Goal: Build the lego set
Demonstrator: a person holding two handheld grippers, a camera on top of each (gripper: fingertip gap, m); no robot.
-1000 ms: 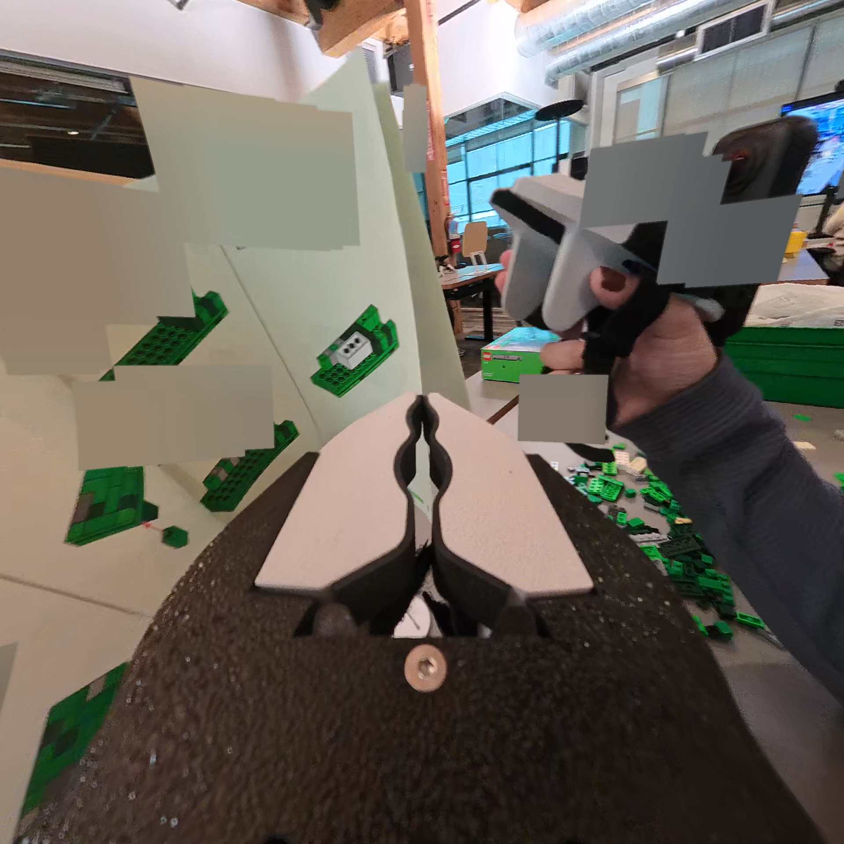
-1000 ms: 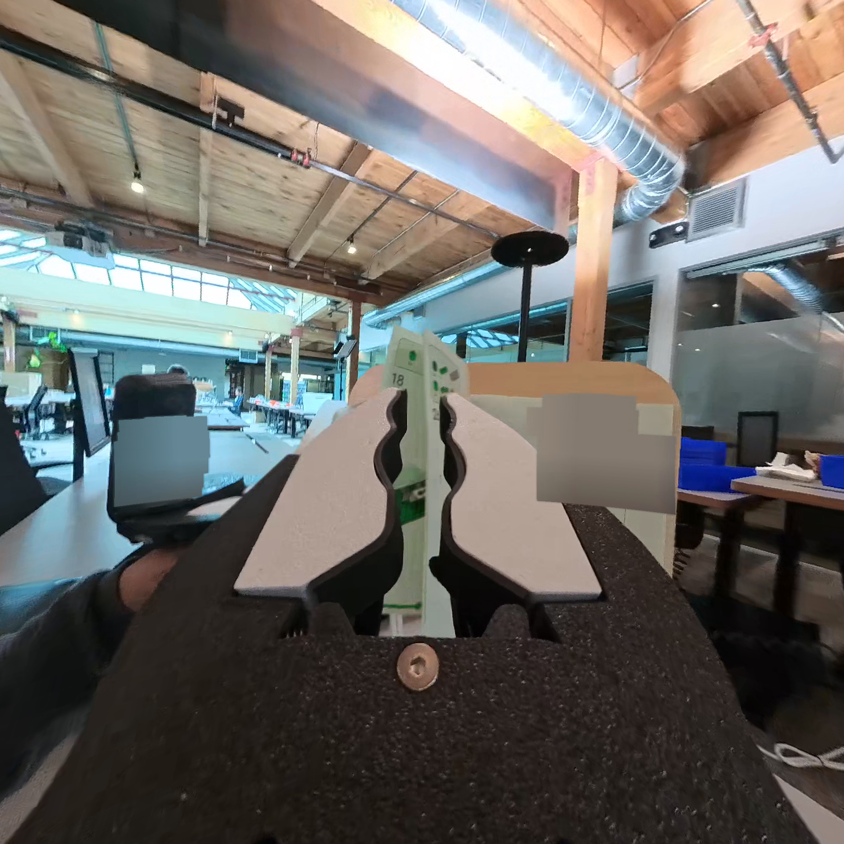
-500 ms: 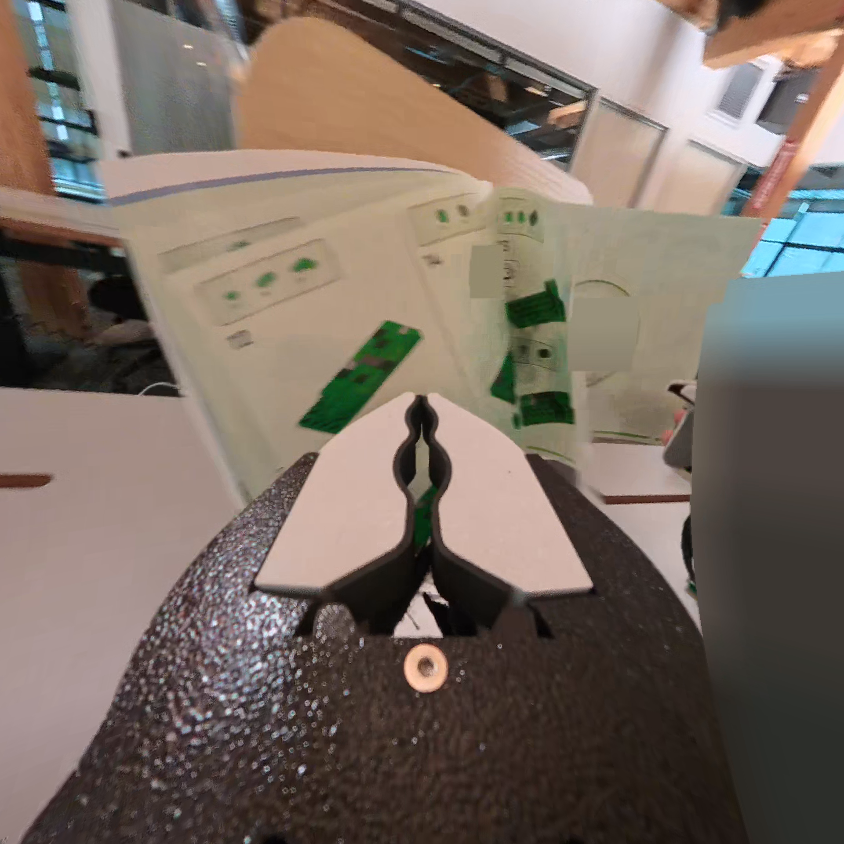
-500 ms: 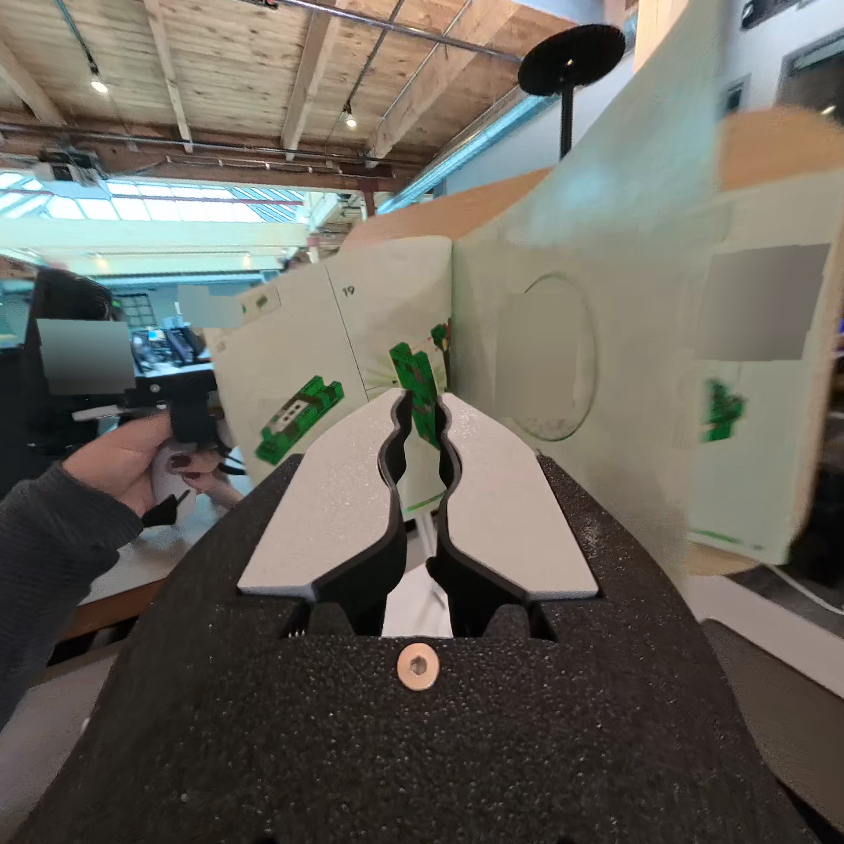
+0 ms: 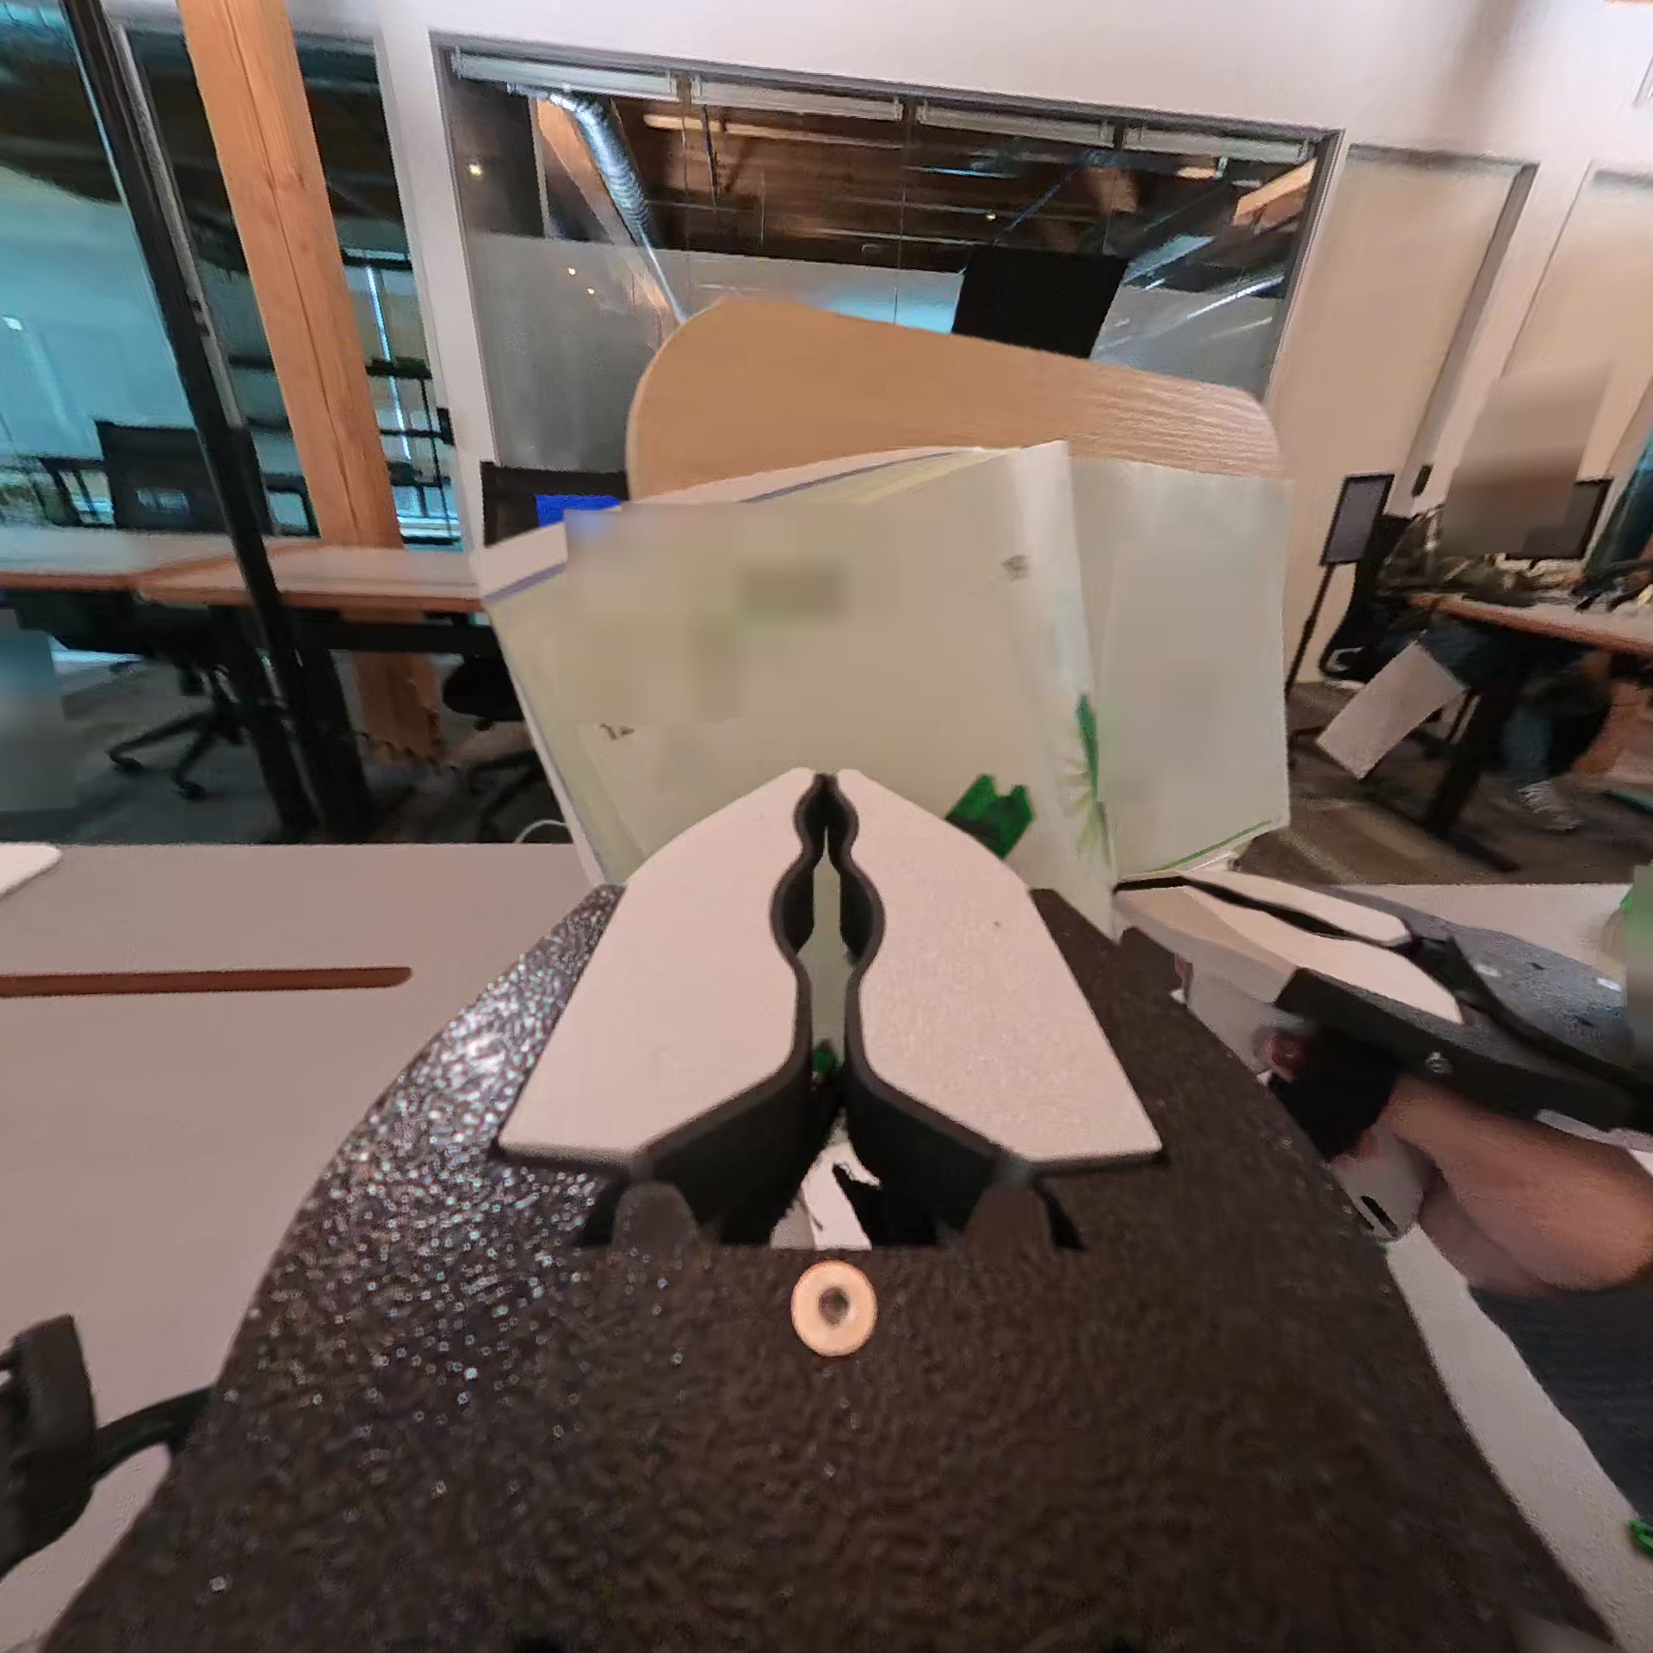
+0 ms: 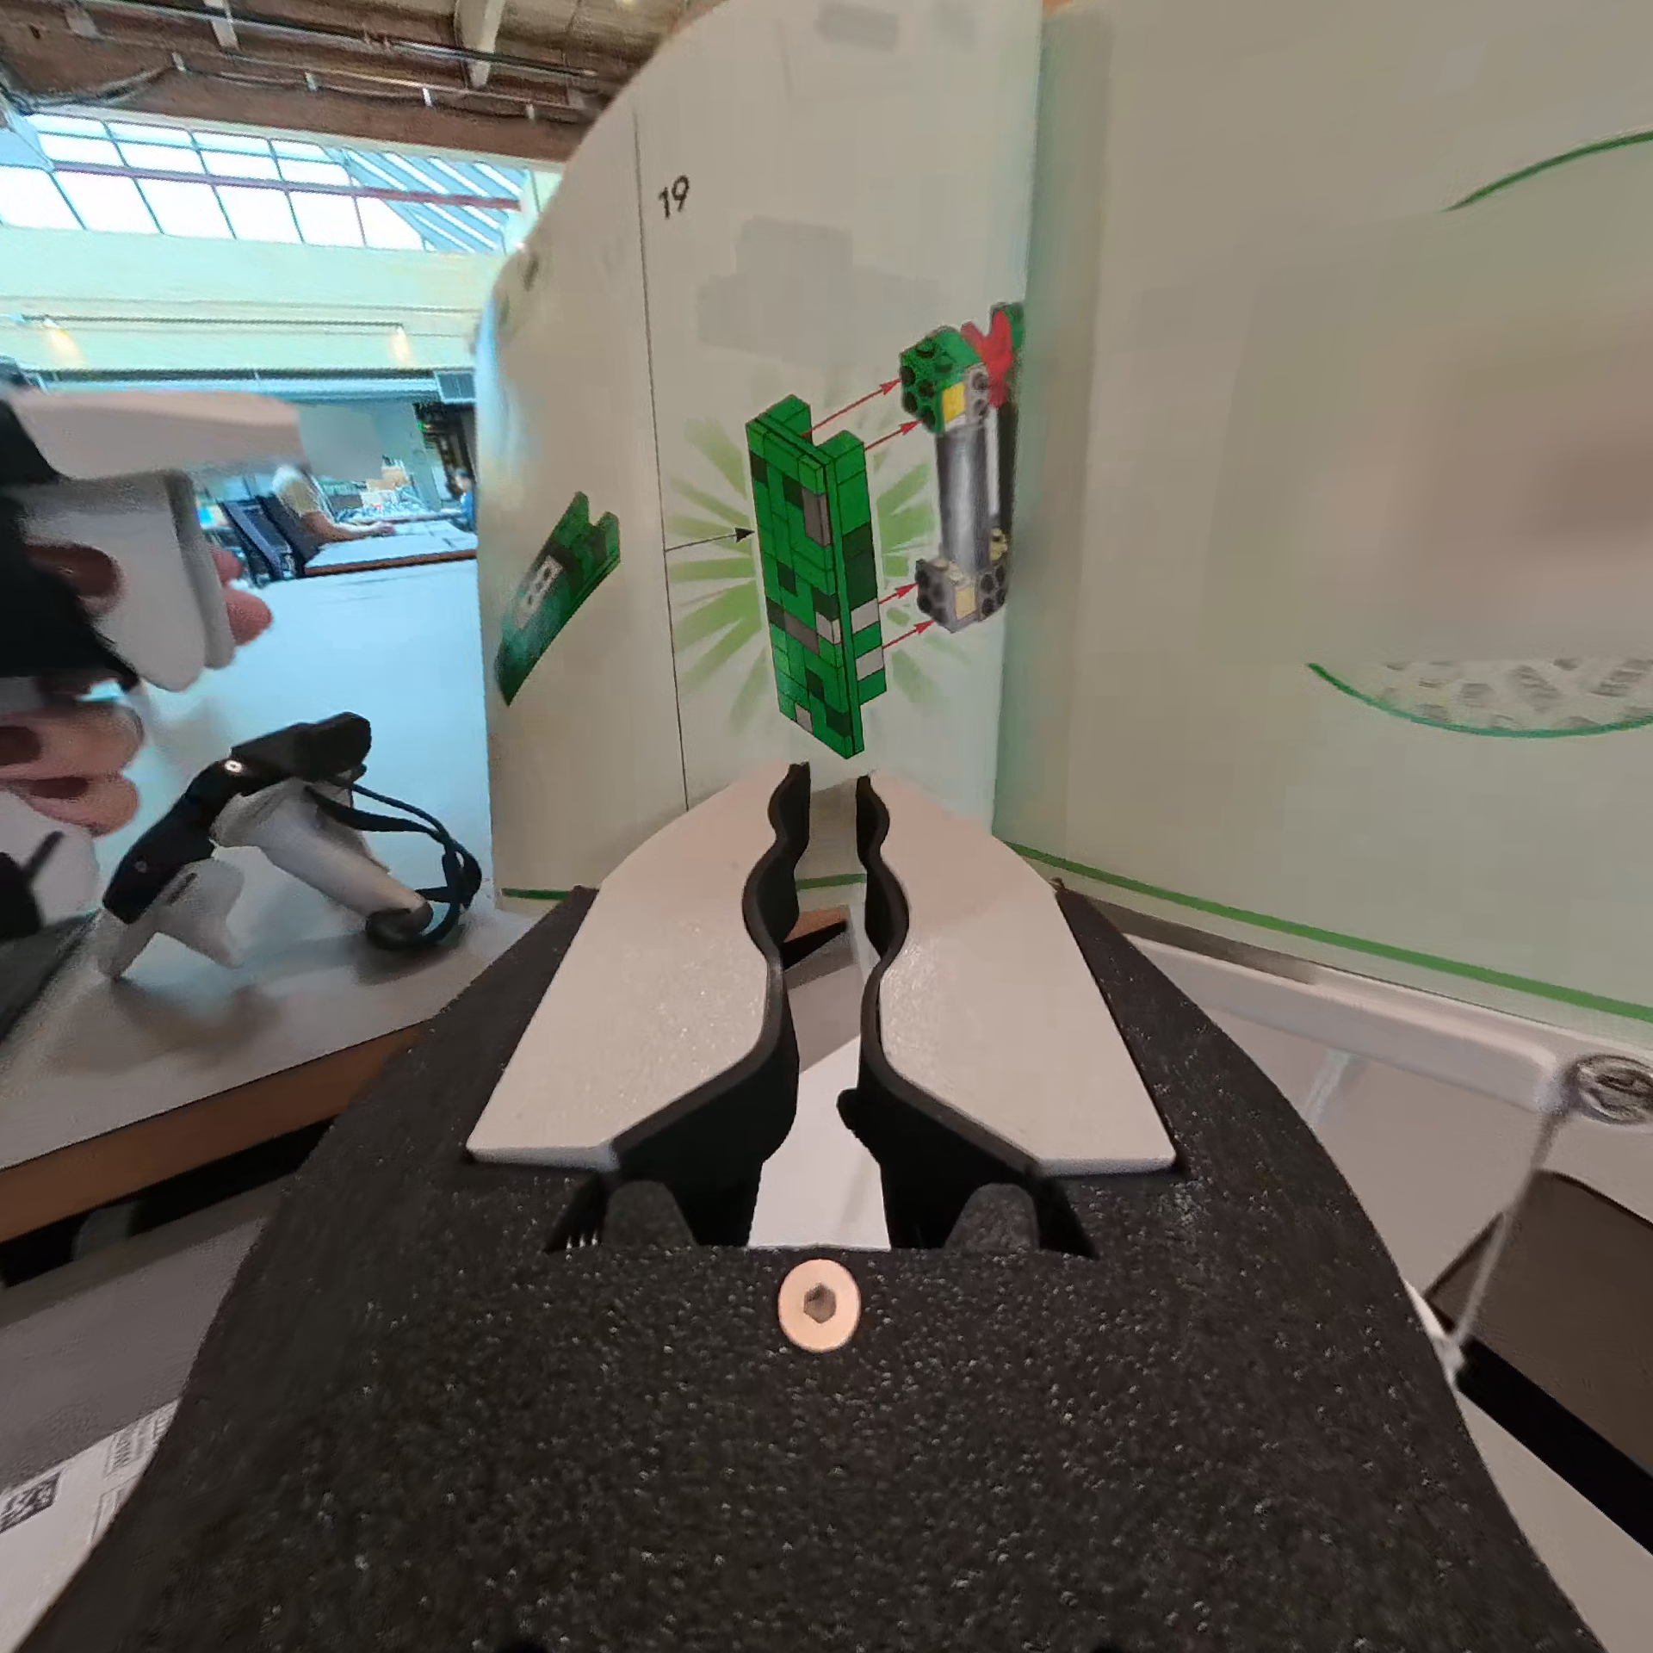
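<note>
The grey table [image 5: 224,921] spreads across both views, and the open instruction booklet [image 5: 894,644] stands upright on it against a light wooden board [image 5: 939,385]. In the left wrist view the booklet rises directly ahead of the left gripper [image 5: 827,787], its pale green pages fanned and blurred, with a green brick drawing [image 5: 988,809] showing just right of the fingertips. The left gripper's jaws stand nearly together, with only a thin slit at the tips and a pale sliver showing in the gap lower down; whether they pinch a page there cannot be told.

In the right wrist view the same booklet [image 6: 1207,447] fills the upper right, curving round in front of the right gripper [image 6: 832,778]. A printed drawing of a green brick panel [image 6: 809,572] beside a grey column of bricks [image 6: 966,474] sits just above the fingertips. The right gripper's jaws stand narrowly apart, with nothing seen between them; the booklet's lower edge lies just beyond the tips.

From the left wrist view the right gripper [image 5: 1154,903] appears at the right edge, held in a hand [image 5: 1503,1199], its tips reaching to the lower right corner of the booklet.

To the left in the right wrist view, a white and black handheld controller [image 6: 268,841] with a dark strap lies on the table, apart from the booklet. Above it, the hand on the left gripper's white grip [image 6: 72,698] shows blurred. A small green brick [image 5: 1639,1534] lies at the table's right edge.
</note>
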